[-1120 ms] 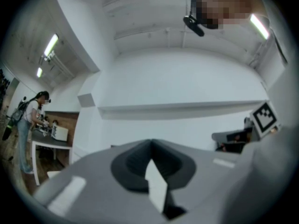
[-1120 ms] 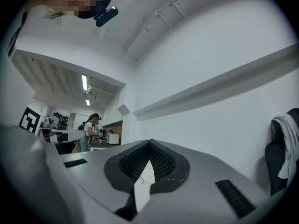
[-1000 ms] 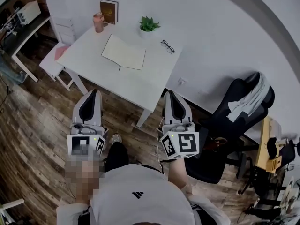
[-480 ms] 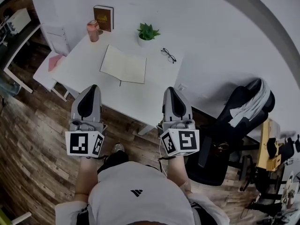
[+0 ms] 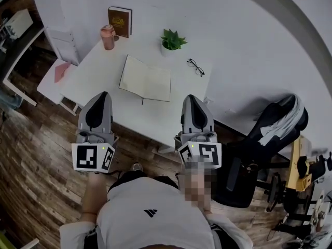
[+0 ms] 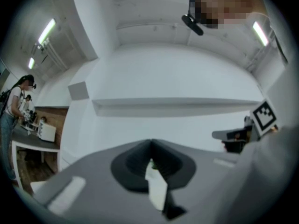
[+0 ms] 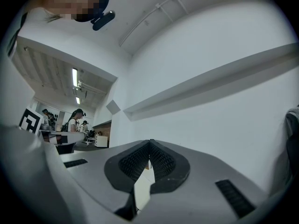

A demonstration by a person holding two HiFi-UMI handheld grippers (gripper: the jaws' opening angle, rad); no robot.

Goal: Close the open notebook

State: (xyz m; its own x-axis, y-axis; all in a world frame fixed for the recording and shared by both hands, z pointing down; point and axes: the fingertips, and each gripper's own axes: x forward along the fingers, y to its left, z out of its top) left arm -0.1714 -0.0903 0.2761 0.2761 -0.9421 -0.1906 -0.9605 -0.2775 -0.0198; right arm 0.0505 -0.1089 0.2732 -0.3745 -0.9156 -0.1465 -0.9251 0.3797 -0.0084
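The open notebook (image 5: 146, 79) lies flat with cream pages up in the middle of the white table (image 5: 104, 71) in the head view. My left gripper (image 5: 102, 95) hovers at the table's near edge, left of the notebook, jaws shut and empty. My right gripper (image 5: 190, 98) sits at the near edge to the notebook's right, also shut with nothing held. In the left gripper view my left gripper (image 6: 150, 143) shows its dark pads pressed together. In the right gripper view my right gripper (image 7: 149, 143) is the same. Both gripper views face a white wall; the notebook is hidden there.
On the table's far side stand a brown book (image 5: 120, 21), a pink cup (image 5: 108, 37), a small potted plant (image 5: 172, 40) and glasses (image 5: 196, 66). A black office chair (image 5: 264, 134) stands right. White shelving (image 5: 61, 40) is at left. People stand far off (image 6: 14, 106).
Both grippers have advanced from the floor in front of the table up to its near edge. The table and notebook now sit closer beneath them. Jaws stayed shut.
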